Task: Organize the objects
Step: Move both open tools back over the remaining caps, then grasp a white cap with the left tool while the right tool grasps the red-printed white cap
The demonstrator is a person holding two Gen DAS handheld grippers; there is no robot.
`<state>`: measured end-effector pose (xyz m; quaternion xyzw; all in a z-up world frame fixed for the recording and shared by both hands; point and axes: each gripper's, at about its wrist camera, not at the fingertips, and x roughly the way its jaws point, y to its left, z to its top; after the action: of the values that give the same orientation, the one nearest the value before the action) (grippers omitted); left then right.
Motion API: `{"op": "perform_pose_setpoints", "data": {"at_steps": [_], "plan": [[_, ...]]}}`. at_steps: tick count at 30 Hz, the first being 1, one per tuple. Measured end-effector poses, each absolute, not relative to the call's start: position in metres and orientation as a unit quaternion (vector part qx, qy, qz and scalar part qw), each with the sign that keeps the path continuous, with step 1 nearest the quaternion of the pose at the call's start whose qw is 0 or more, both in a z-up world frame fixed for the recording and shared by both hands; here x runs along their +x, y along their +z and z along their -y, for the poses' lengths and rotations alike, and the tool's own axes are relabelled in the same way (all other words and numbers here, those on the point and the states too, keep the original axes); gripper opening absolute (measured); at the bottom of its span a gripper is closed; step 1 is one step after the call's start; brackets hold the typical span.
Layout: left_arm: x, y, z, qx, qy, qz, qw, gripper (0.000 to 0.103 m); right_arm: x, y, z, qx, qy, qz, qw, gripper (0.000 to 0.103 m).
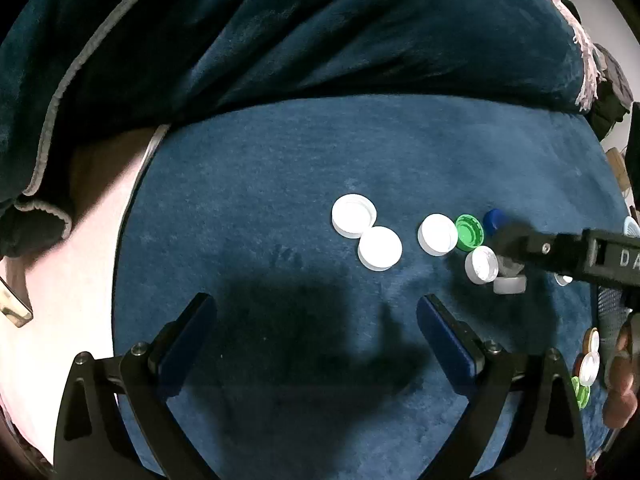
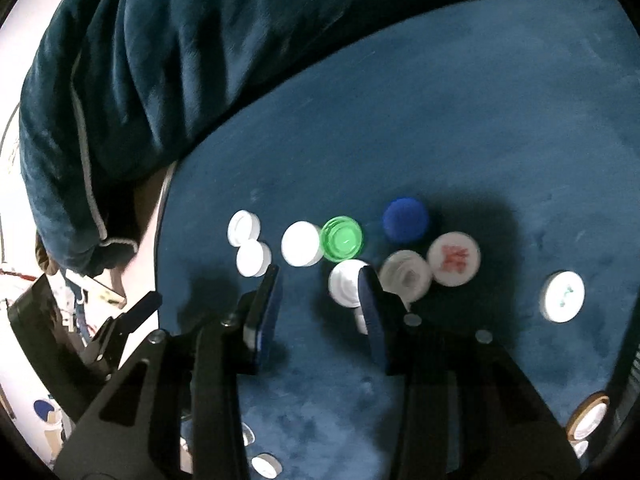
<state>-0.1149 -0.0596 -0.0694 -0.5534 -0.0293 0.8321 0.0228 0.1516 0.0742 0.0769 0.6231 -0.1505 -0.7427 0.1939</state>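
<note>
Bottle caps lie in a loose row on a round blue velvet surface (image 1: 260, 200): two touching white caps (image 1: 354, 216) (image 1: 380, 248), a third white cap (image 1: 438, 234), a green cap (image 1: 470, 232) and a blue cap (image 1: 494, 218). My left gripper (image 1: 316, 312) hangs wide open over bare cloth short of the row. My right gripper (image 2: 320, 280) points down with its jaws narrowed and only cloth between them. Its right fingertip overlaps a small white cap (image 2: 346, 284). Beside that cap sit a translucent cap (image 2: 405, 274) and a red-marked white cap (image 2: 453, 259). The green cap (image 2: 343, 239) lies just beyond the fingertips.
A folded dark blue blanket (image 1: 320, 40) rises behind the caps. The surface's curved edge meets a pale pink area (image 1: 80, 280) on the left. A white disc (image 2: 562, 297) lies apart to the right. More caps (image 1: 588, 364) and a person's hand (image 1: 620, 380) sit at the right rim.
</note>
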Motion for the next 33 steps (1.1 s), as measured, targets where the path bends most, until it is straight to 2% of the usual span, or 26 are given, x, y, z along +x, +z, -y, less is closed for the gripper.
{"op": "perform_pose_setpoints", "data": {"at_steps": [3,6,11,16,24,27,28,33], "plan": [[-0.116,-0.07,0.058,-0.554,0.832,0.03,0.025,0.101,0.154,0.067,-0.076,0.642,-0.726,0.154,0.193,0.04],[-0.118,-0.071,0.057,-0.555,0.831,0.028,0.029,0.101,0.156,0.062,-0.087,0.665,-0.725,0.118,0.139,0.041],[-0.118,-0.071,0.054,-0.556,0.83,0.026,0.034,0.101,0.152,0.082,-0.106,0.631,-0.75,0.154,0.124,0.041],[-0.116,-0.069,0.052,-0.555,0.831,0.02,0.033,0.101,0.147,0.082,-0.113,0.612,-0.783,0.093,0.061,0.041],[-0.117,-0.072,0.043,-0.559,0.828,0.019,0.041,0.101,0.137,0.054,-0.099,0.632,-0.769,0.076,0.057,0.041],[-0.118,-0.074,0.037,-0.56,0.827,0.017,0.048,0.101,0.135,0.044,-0.1,0.637,-0.766,0.065,0.05,0.037],[-0.118,-0.075,0.036,-0.56,0.827,0.016,0.049,0.101,0.135,0.044,-0.101,0.636,-0.767,0.071,0.05,0.033],[-0.119,-0.077,0.027,-0.561,0.825,0.022,0.057,0.101,0.133,0.054,-0.106,0.633,-0.764,0.107,0.065,0.033]]}}
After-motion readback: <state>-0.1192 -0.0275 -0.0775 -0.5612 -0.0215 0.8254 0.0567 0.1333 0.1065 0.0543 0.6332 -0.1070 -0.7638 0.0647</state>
